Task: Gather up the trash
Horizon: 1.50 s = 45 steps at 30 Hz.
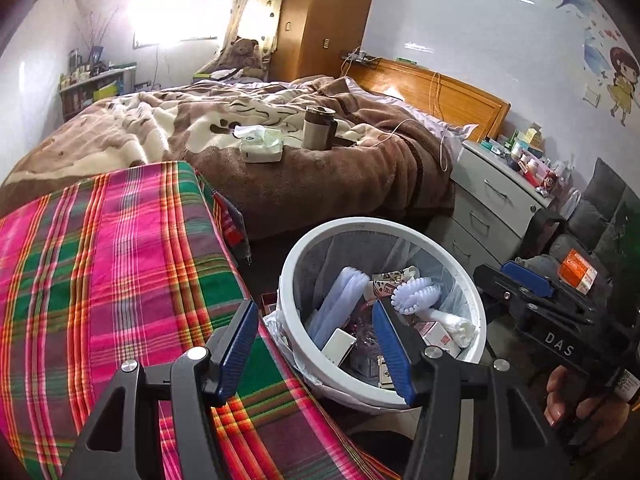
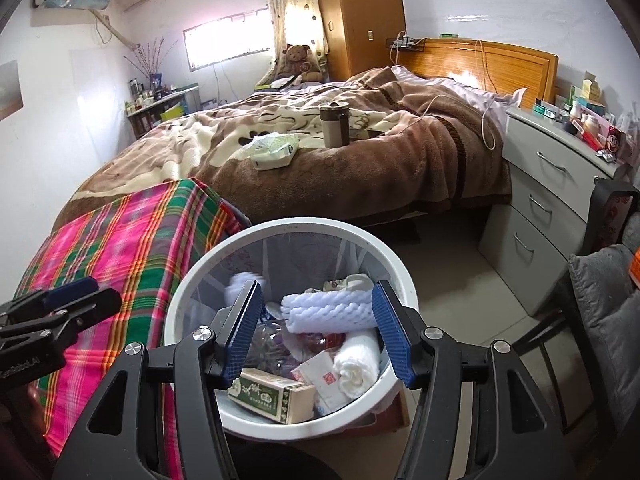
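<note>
Bed: I see it behind everything, blanket-covered.
Trash bin: white, beside the plaid cloth, full of litter.
Right gripper: I have it above the bin, fingers apart, empty.
Left gripper: spread, empty, at the bin's rim.

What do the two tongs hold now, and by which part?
Nothing. Both the left tongs and the right tongs stand open and empty above the bin.

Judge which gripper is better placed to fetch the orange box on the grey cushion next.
Probably right. The right gripper stands open beside the orange box on the grey cushion. The left gripper, also open and empty, hangs between the plaid cover and the trash bin.
</note>
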Available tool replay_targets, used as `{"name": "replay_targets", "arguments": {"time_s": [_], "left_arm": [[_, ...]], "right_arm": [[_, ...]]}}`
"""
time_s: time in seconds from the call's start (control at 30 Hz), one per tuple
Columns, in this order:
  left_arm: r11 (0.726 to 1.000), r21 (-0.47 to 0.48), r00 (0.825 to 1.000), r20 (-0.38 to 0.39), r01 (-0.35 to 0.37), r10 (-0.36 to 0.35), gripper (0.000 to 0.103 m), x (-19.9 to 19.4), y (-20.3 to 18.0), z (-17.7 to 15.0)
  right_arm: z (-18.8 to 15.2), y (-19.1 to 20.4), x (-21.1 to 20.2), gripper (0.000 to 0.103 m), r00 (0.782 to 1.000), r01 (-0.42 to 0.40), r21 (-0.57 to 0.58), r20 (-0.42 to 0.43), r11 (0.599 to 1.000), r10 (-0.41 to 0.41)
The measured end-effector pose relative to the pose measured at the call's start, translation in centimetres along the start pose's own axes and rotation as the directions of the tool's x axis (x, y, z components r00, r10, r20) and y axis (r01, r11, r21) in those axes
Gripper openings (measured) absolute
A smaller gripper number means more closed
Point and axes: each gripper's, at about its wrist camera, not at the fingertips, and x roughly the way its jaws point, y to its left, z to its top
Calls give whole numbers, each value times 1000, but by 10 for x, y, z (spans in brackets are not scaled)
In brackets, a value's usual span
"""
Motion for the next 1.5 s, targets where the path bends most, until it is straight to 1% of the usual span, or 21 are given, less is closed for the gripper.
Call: {"name": "replay_targets", "arguments": {"time_s": [0.17,0.37,0.43,0.5,0.53,0.63,0.7,0.77,0.83,0.87,0.97,1.03,1.13,1.3,1.5], "left_arm": [[1000,4,1000,19,-1,1,59,-12,0,-5],[997,18,996,57,-70,69,59,-40,-2,-22],[994,17,991,82,-108,106,59,-53,-3,-30],[987,12,983,96,-158,156,59,-64,-4,-38],[984,9,979,105,-178,176,59,-69,-4,-42],[977,2,970,114,-215,214,61,-83,-2,-54],[972,-9,964,127,-233,232,66,-92,-1,-61],[959,-10,948,145,-284,282,66,-100,-1,-68],[948,-5,935,165,-319,315,66,-107,-3,-74],[948,-8,934,169,-317,314,66,-109,-2,-76],[958,-28,942,177,-285,286,66,-116,0,-84],[957,-29,941,179,-288,288,66,-118,-1,-87],[952,-25,932,199,-305,304,66,-123,-3,-91],[961,-29,940,202,-275,275,66,-126,-5,-94],[962,-35,940,205,-270,272,66,-127,-5,-95]], "right_arm": [[-4,4,-11,59,1000,-16,0,24,1000,16],[-15,17,-34,59,997,-43,-13,65,999,43],[-22,23,-45,59,995,-55,-18,84,998,56],[-27,26,-50,60,994,-63,-20,93,998,65],[-30,29,-53,62,993,-65,-22,96,998,67],[-38,37,-61,66,991,-73,-31,112,997,77],[-43,42,-66,67,990,-70,-35,121,997,73],[-46,45,-68,67,990,-66,-33,122,997,70],[-49,49,-71,68,990,-58,-35,130,998,62],[-51,51,-72,68,990,-51,-36,132,998,55],[-56,54,-76,69,989,-36,-32,143,999,40],[-59,55,-78,69,988,-27,-24,149,999,30],[-63,57,-82,69,987,-24,-24,155,999,28],[-67,64,-85,69,986,-15,-37,166,999,21],[-69,66,-88,69,985,-6,-34,174,999,12]]}}
